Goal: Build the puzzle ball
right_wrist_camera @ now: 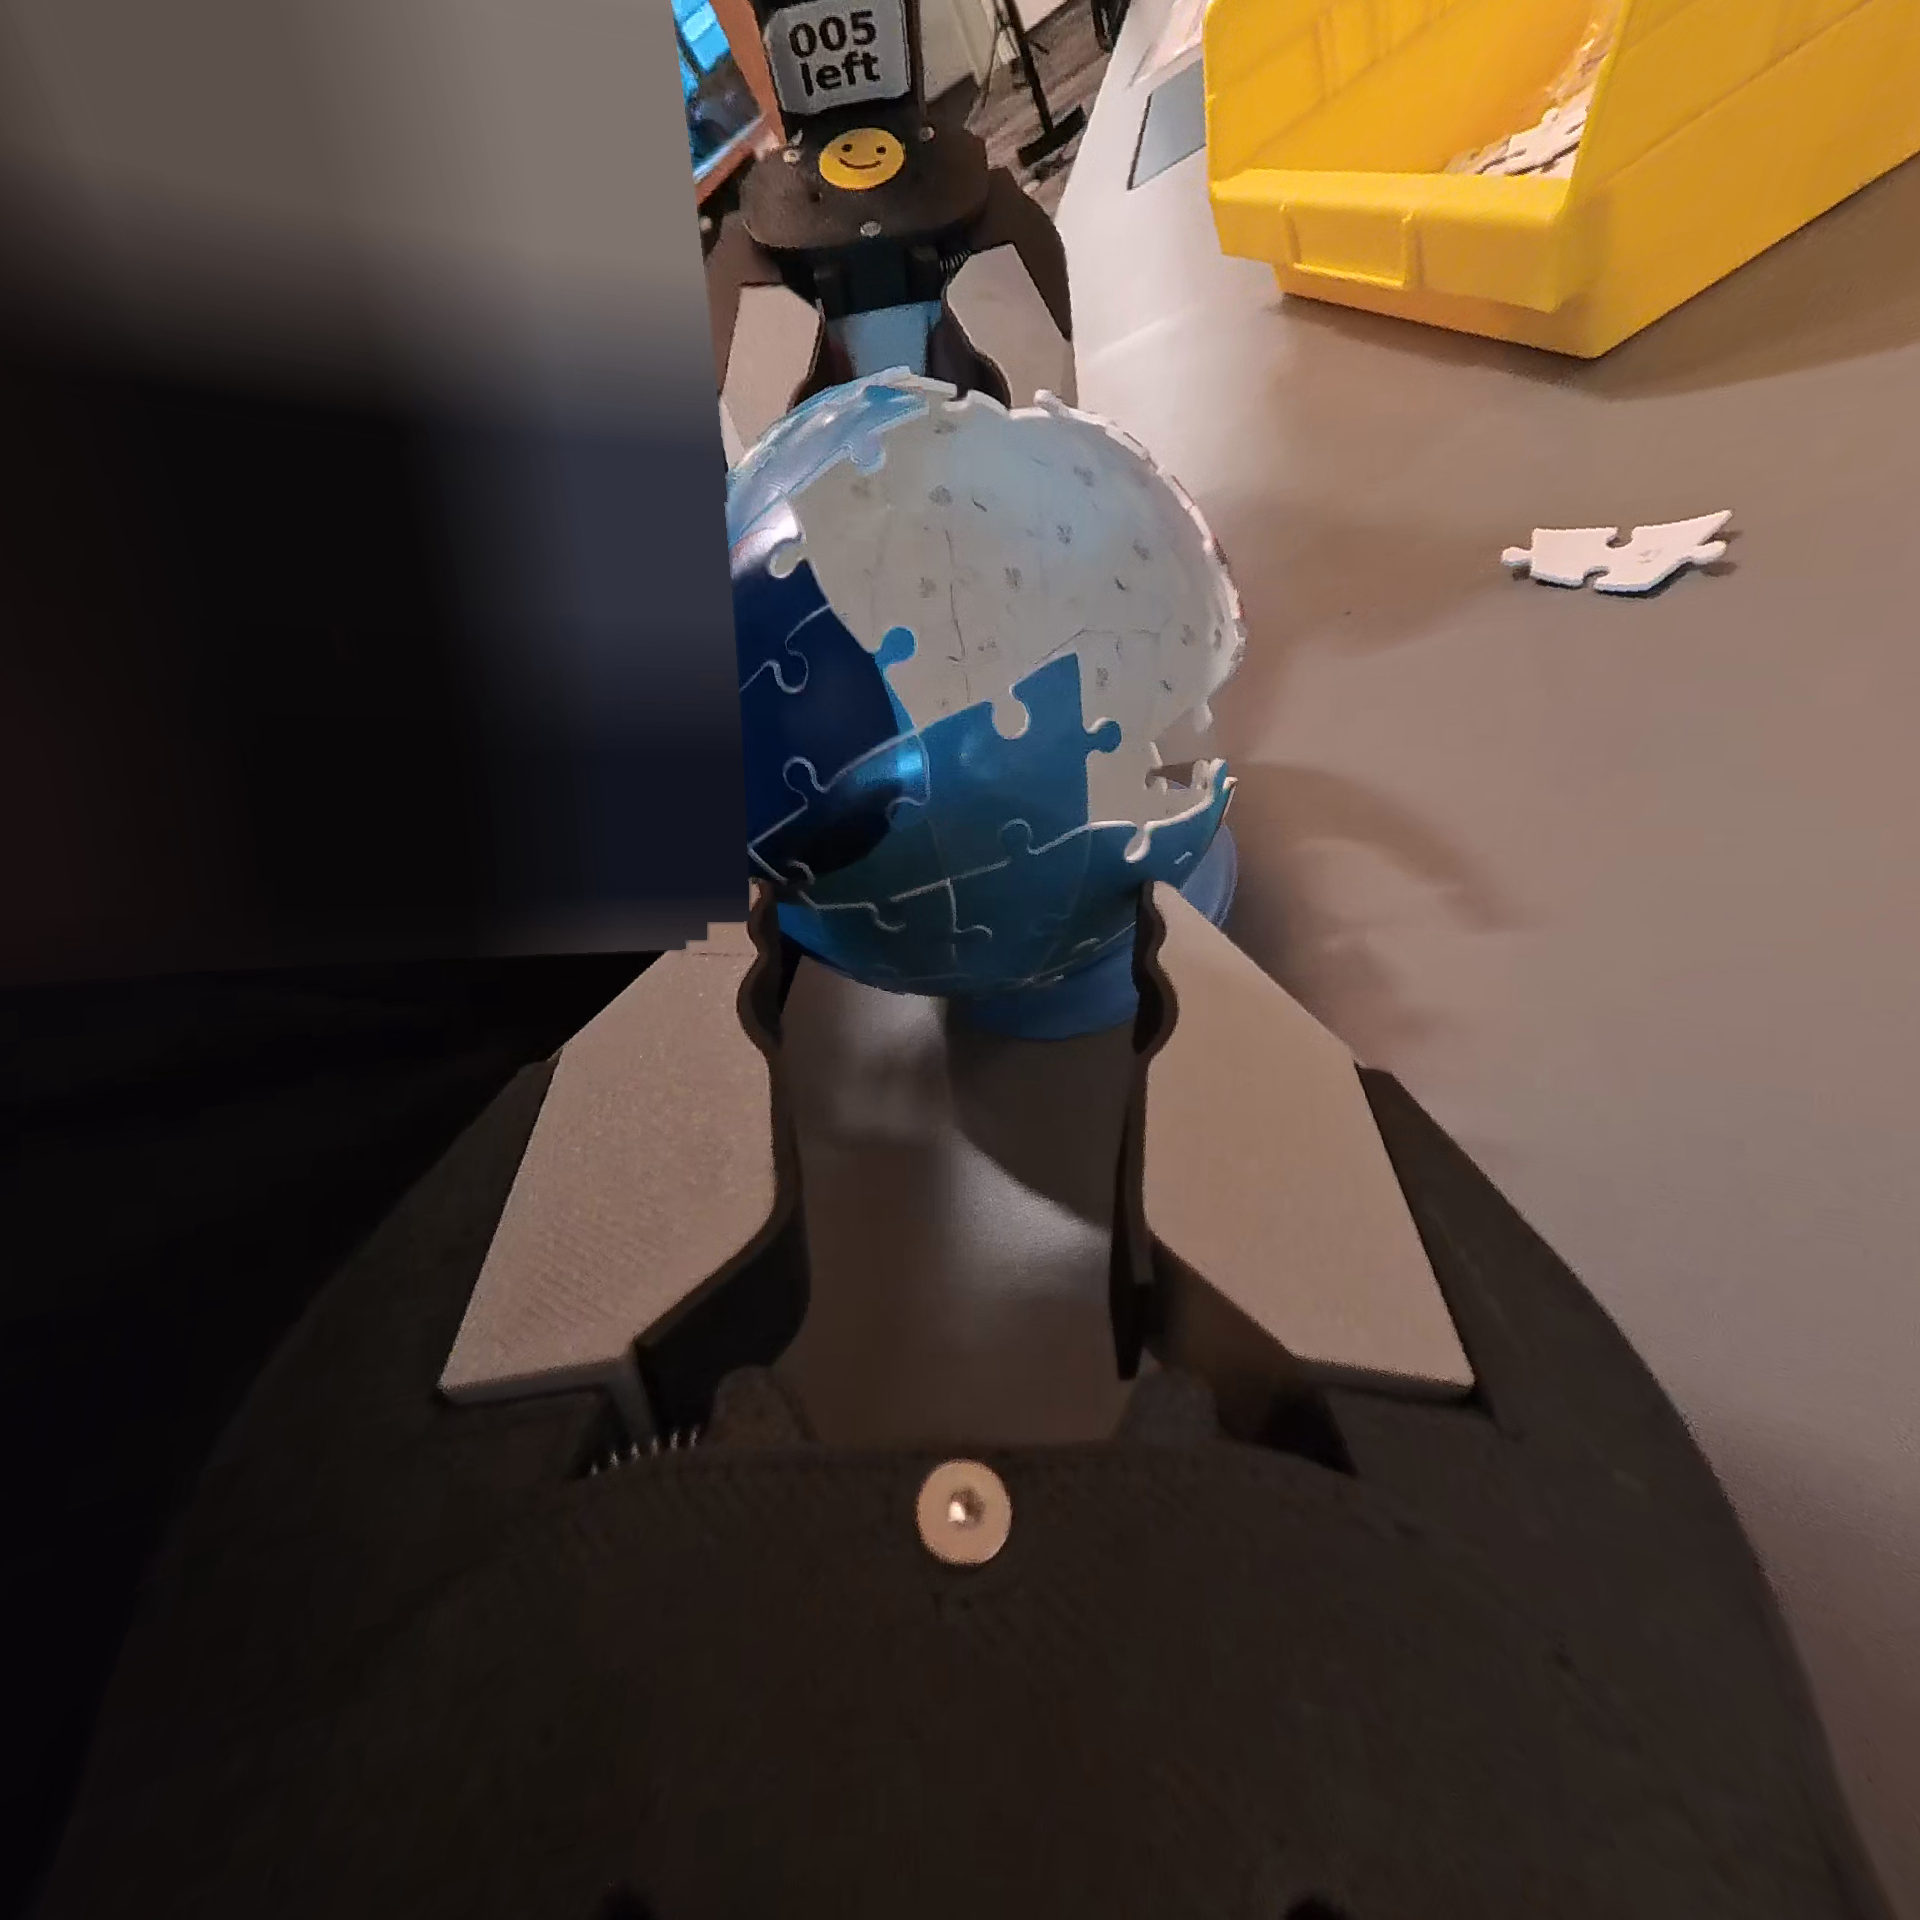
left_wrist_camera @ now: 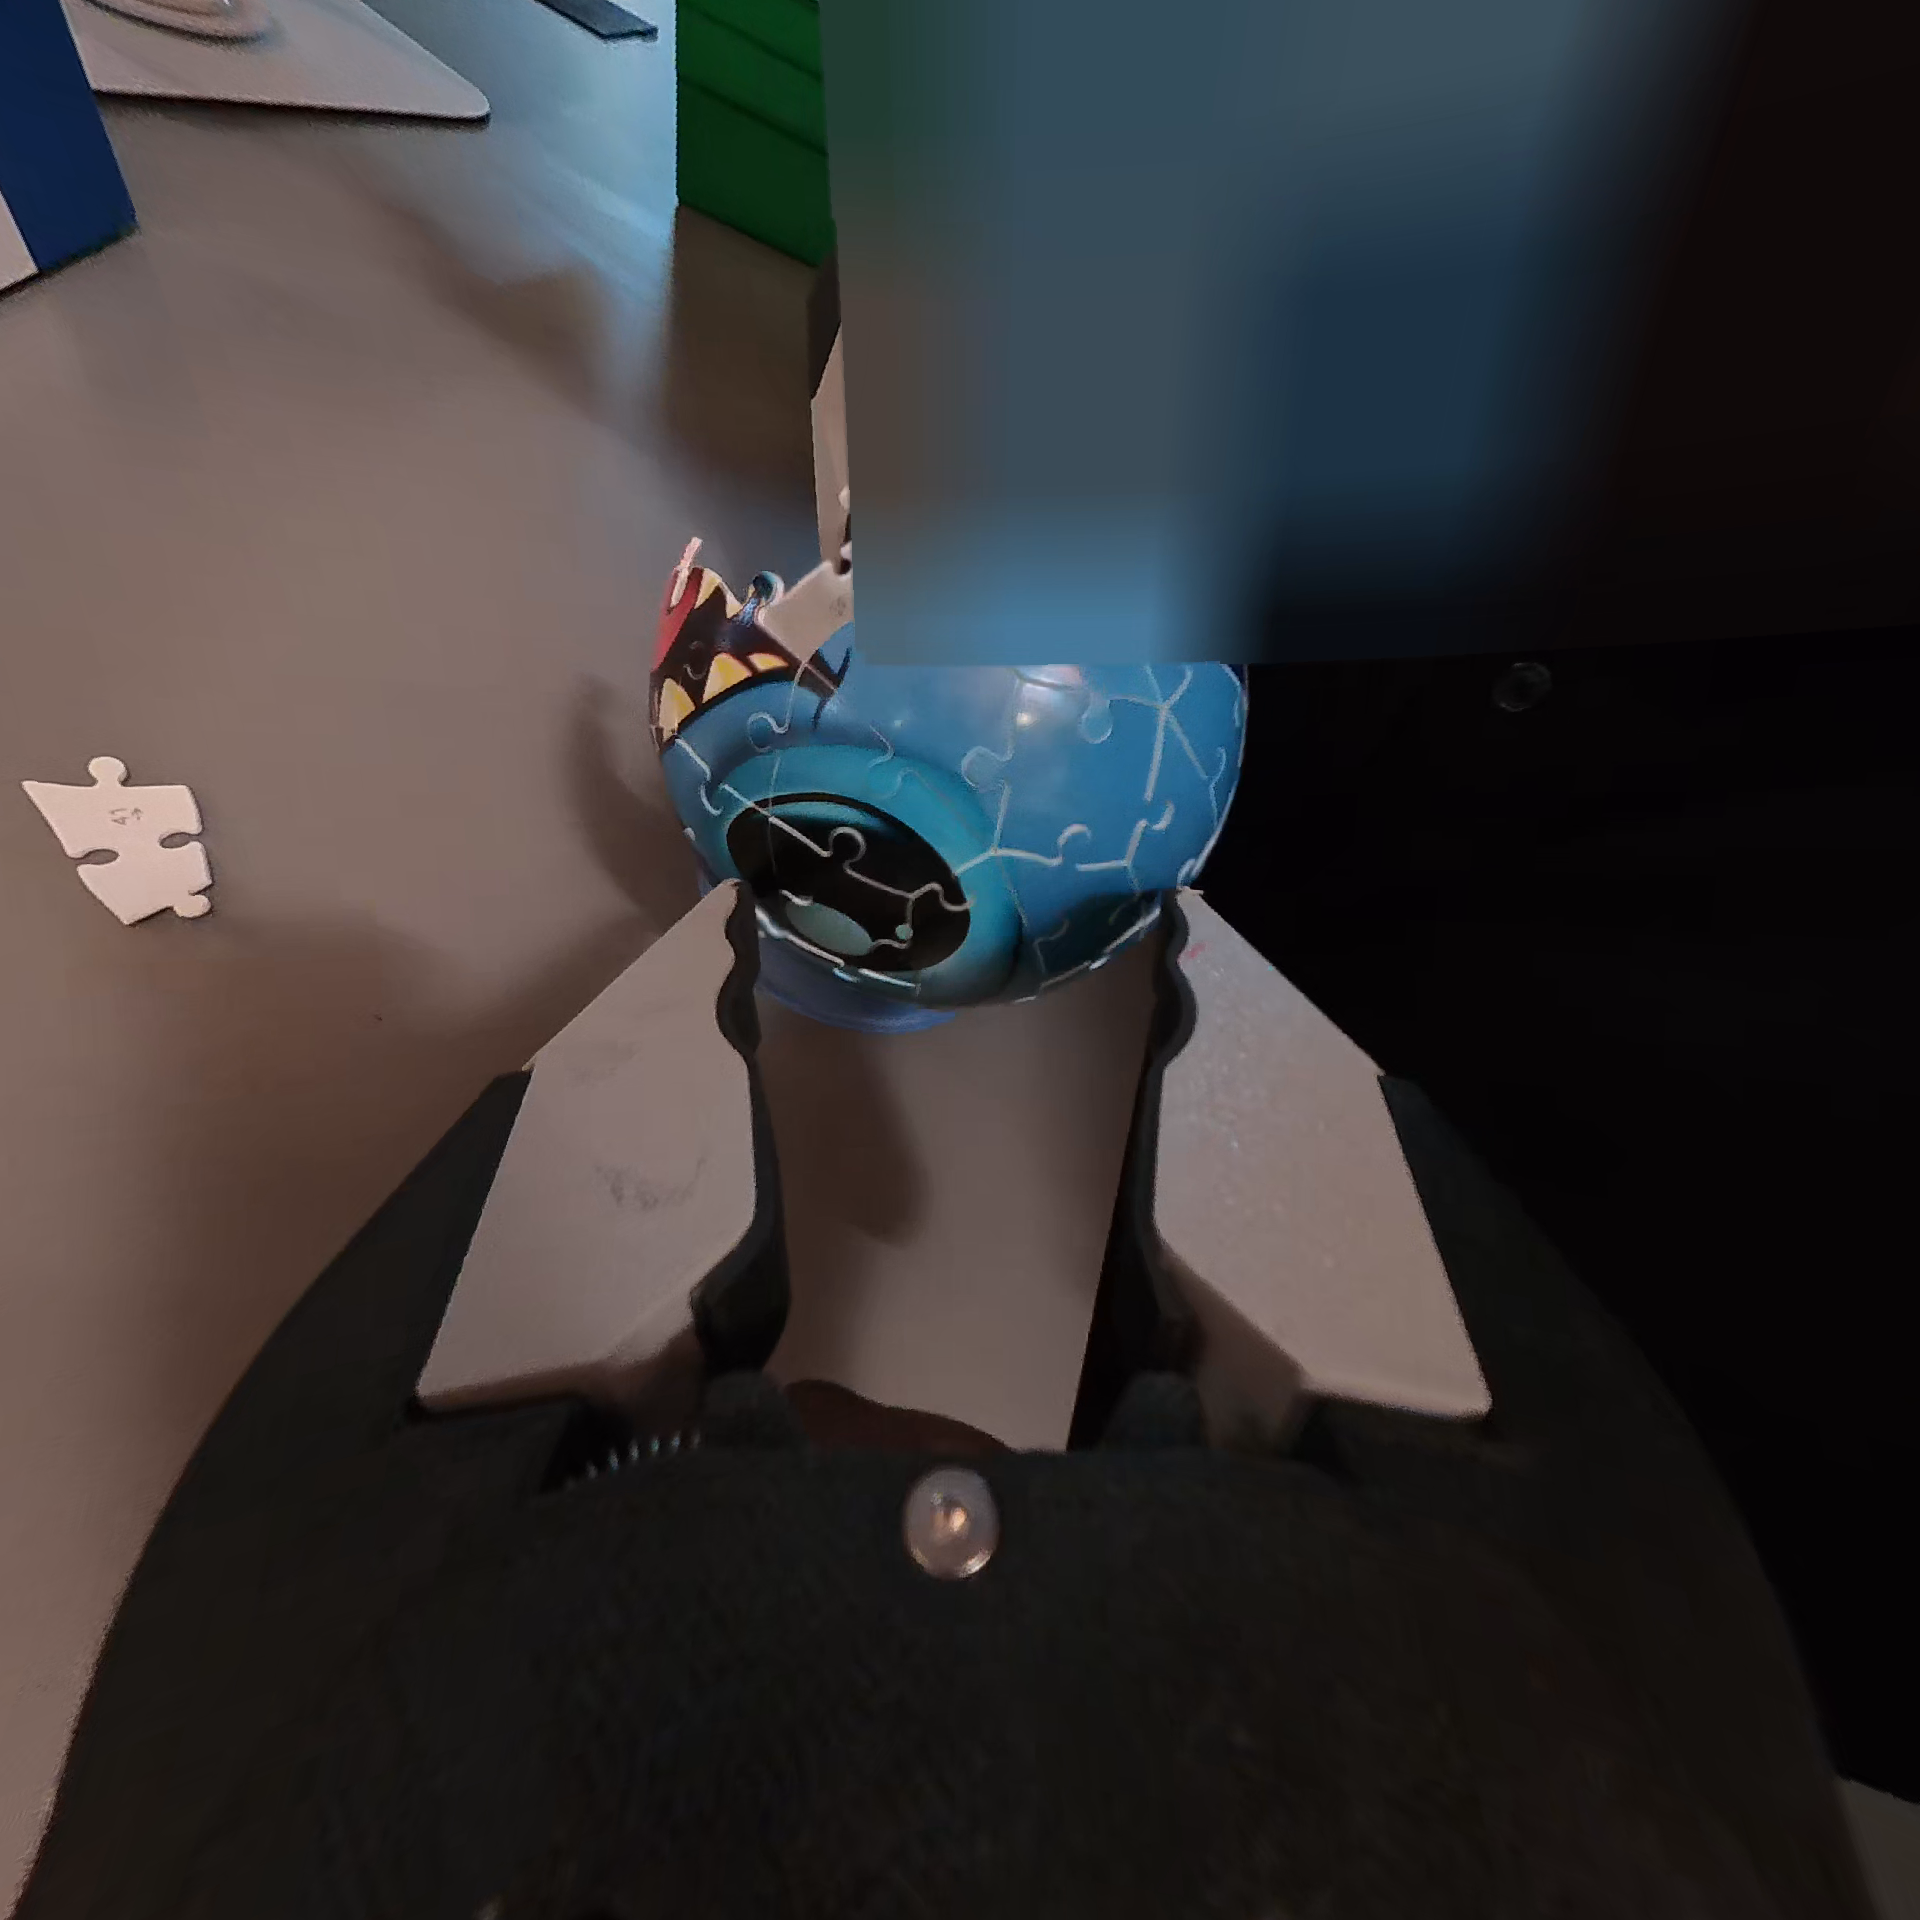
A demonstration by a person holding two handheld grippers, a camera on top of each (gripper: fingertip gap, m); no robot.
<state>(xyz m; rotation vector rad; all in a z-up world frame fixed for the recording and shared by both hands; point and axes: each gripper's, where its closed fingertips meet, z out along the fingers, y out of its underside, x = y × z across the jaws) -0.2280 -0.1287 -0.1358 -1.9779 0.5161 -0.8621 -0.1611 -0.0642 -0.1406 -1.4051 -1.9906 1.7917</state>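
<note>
The puzzle ball (left_wrist_camera: 966,821) is blue with a black eye and a toothed mouth, and it rests on a blue stand (right_wrist_camera: 1132,1003) on the grey table (left_wrist_camera: 343,540). From the other side the ball (right_wrist_camera: 966,790) shows a large gap with the white insides of its pieces. My left gripper (left_wrist_camera: 956,899) has its jaws wide and both pads touch the ball's lower sides. My right gripper (right_wrist_camera: 961,909) grips the ball's lower part from the opposite side. The left gripper's body (right_wrist_camera: 862,218) shows behind the ball. A loose white piece (left_wrist_camera: 125,842) lies face down on the table, and it also shows in the right wrist view (right_wrist_camera: 1621,551).
A yellow bin (right_wrist_camera: 1538,177) holding white pieces stands at the far right. A green box (left_wrist_camera: 748,114) stands behind the ball. A blue-edged board (left_wrist_camera: 57,145) and a grey flat base (left_wrist_camera: 312,73) sit at the far left. Some 11 cm of space lies between my two pairs of fingers.
</note>
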